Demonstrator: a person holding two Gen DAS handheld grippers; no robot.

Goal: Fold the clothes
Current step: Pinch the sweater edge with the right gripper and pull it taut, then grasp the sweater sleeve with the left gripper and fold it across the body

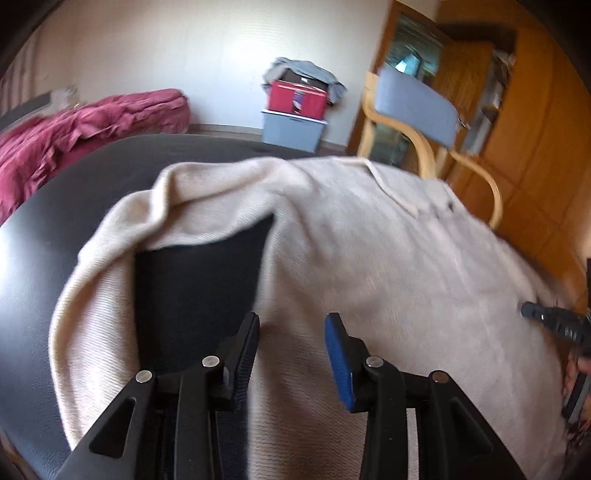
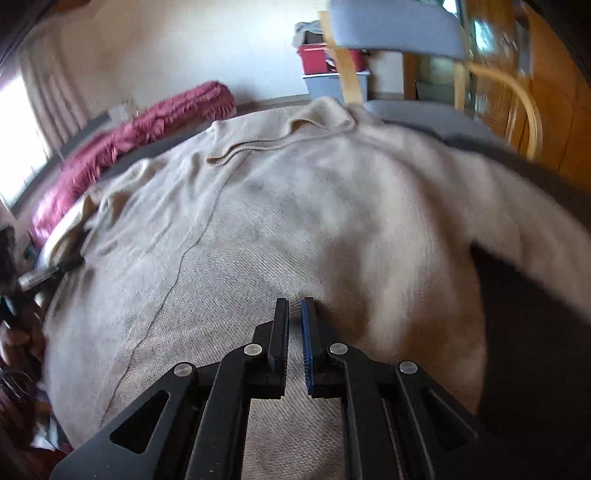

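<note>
Mostly motion-blurred: beige sweater (image 2: 280,206), its hem hidden beneath right gripper (image 2: 294,314).

So the right gripper (image 2: 294,314) sits low over the cream sweater (image 2: 258,206), fingers nearly closed with just a thin gap, nothing visibly pinched. The sweater is spread across most of the dark table (image 2: 535,332), collar (image 2: 317,118) toward the far edge, one sleeve (image 2: 535,236) trailing to the right edge. Beyond the far edge — a maroon blanket (image 2: 140,147) and a wooden chair (image 2: 399,33) with blue cushions. Pretty blurry overall.
</note>
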